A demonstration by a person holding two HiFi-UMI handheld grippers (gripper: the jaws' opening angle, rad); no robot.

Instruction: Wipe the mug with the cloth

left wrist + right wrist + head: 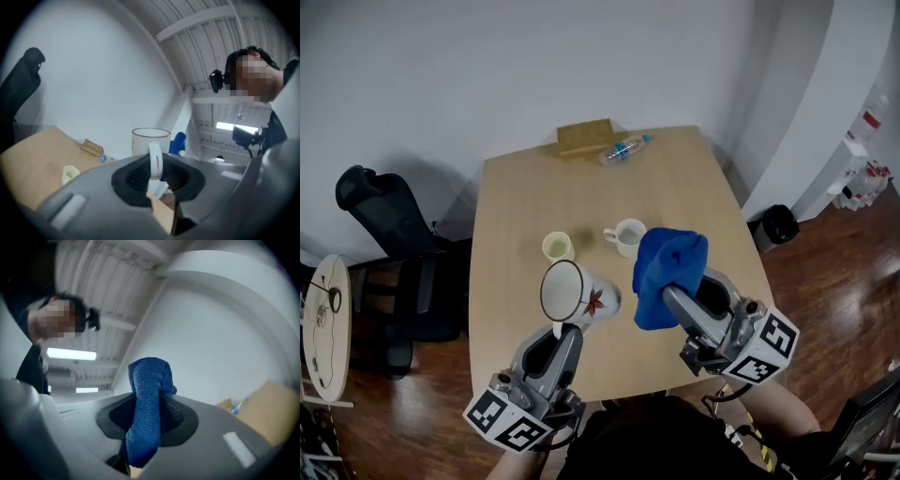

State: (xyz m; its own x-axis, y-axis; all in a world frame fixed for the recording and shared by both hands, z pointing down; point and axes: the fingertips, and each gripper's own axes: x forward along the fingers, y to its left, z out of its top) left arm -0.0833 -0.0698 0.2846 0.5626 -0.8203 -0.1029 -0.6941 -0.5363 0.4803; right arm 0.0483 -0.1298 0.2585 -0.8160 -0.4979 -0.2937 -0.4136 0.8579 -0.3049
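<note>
Head view: we pinch the mug [577,292] by its handle in our left tool [560,330], red leaf print showing; our right tool [675,296] clamps the blue cloth [667,262].

No legible text or numbers, water bottle [624,149] label too small to read, mug [586,298] motif wordless

Mug and cloth side by side above the table's near end

The mug [575,294], in the left gripper [560,330], hangs left of the cloth [667,272] in the right gripper [675,296], both over the table [675,178]. Behind them stand a cup [558,247], left, and a second mug [627,236], right. At the far edge lie a block [584,137] and a bottle [623,149], with a chair [389,234] off the table's left side.
</note>
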